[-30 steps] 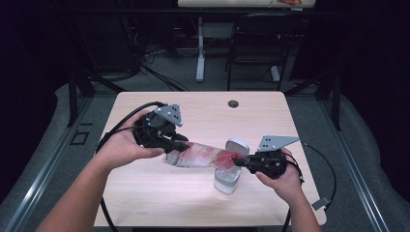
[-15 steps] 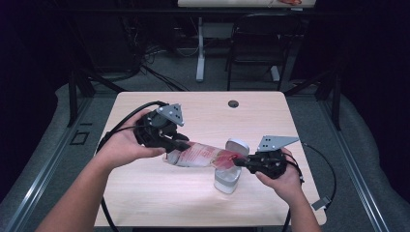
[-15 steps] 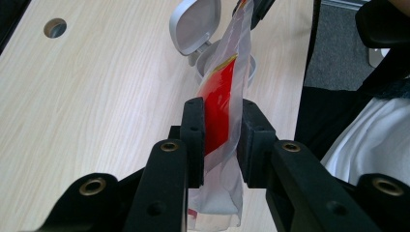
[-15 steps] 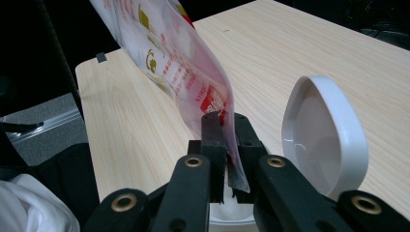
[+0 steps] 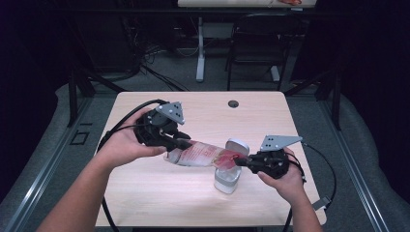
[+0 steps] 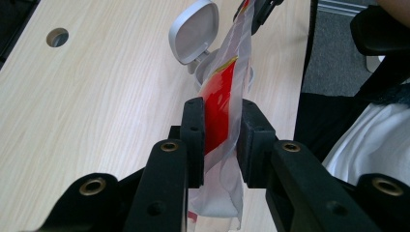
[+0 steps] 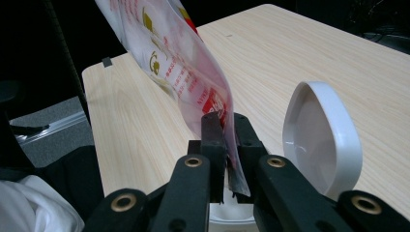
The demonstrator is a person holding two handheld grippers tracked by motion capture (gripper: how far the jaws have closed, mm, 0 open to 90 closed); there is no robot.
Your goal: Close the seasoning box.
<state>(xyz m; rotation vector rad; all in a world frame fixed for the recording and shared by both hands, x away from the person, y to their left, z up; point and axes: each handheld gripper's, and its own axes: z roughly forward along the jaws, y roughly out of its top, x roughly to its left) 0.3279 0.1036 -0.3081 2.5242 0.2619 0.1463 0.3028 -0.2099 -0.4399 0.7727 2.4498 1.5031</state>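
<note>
Count of things on the worktop

One plastic bag, one lidded white bin, two claws: left, right.

From high up we looked forward and down on the whole counter. Two close cameras looked along their fingers; all three saw the plastic bag.

Red-printed clear bag, grey bin

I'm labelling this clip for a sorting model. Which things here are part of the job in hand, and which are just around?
In the job:
plastic bag, clamped at both ends by left gripper and right gripper
small white bin, lid open, under the bag

Just around:
table
chair behind it
</note>
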